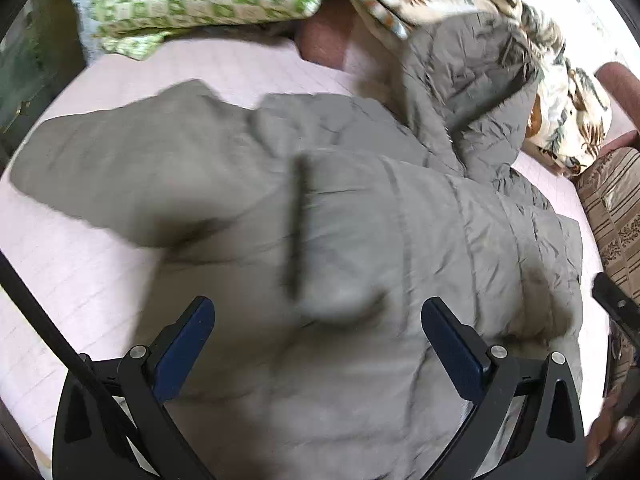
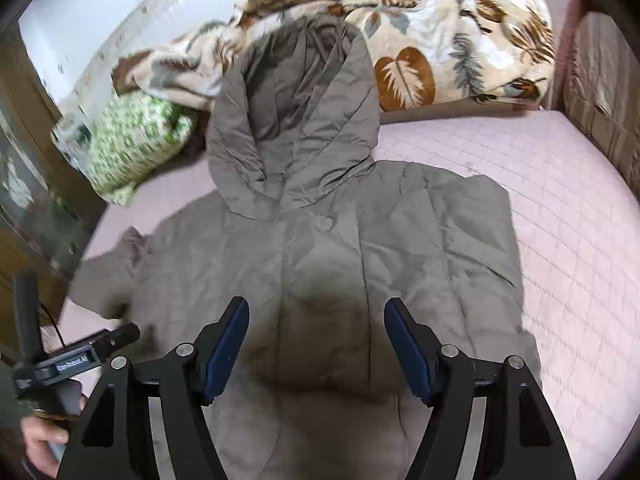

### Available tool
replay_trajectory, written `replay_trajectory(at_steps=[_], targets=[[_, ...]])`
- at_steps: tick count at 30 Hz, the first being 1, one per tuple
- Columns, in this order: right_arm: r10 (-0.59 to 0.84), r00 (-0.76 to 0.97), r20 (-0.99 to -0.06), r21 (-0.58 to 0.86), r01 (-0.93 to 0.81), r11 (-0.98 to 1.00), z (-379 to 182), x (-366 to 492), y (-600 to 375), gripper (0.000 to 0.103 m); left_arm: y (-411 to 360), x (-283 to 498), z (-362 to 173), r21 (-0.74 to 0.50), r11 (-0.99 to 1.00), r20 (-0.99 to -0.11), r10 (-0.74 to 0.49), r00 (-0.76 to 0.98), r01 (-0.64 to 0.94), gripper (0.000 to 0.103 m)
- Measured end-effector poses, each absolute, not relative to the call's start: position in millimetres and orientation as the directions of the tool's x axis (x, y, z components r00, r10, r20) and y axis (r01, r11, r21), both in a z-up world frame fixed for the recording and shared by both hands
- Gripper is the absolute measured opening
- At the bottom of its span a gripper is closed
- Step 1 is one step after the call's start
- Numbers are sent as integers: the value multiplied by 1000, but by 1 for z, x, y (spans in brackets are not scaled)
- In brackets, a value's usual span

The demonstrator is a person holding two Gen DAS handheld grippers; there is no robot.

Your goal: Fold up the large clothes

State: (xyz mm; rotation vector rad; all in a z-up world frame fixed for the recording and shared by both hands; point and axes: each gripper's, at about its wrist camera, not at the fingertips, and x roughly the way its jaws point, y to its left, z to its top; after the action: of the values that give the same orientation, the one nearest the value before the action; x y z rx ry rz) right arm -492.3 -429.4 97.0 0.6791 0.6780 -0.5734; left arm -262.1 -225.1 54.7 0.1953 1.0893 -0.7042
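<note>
Coat hem cut off below, left view blurred; left tongs and right tongs spread wide above it, pinching nothing

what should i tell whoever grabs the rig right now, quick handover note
Left gripper: open, empty, over the coat's front.
Right gripper: open, empty, over the coat's middle.
Grey hooded coat: spread on the pink bed, hood toward the leaf-print blanket, one sleeve out to the side near the green pillow.
Done: coat laid out.
Left: fold sleeves in, then body.
</note>
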Motion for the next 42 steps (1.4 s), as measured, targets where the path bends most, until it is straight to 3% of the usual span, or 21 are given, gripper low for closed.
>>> replay_trajectory(at_steps=[5,10,21,29,42], targets=[[-316,664,-677,339,663,668,122,-525,-408,75,-164,-245,65,-170,787,-823,-444,355,593,103],[-391,664,-637,296,679,672,133,-566,-388,80,-111,-217,71,-242,835,-754,-482,446,495,103],[-395,614,-684,268,714,647,107,-578,-392,80,-48,-176,50,-406,866,-764,-497,412,291,103],[-382,615,-689,209,674,708,101,-557,-378,80,-11,-156,30,-414,890,-782,-455,425,192,103],[-316,676,-666,348,656,669,100,-560,-394,80,17,-113,1,-538,841,-764,-511,395,48,103]])
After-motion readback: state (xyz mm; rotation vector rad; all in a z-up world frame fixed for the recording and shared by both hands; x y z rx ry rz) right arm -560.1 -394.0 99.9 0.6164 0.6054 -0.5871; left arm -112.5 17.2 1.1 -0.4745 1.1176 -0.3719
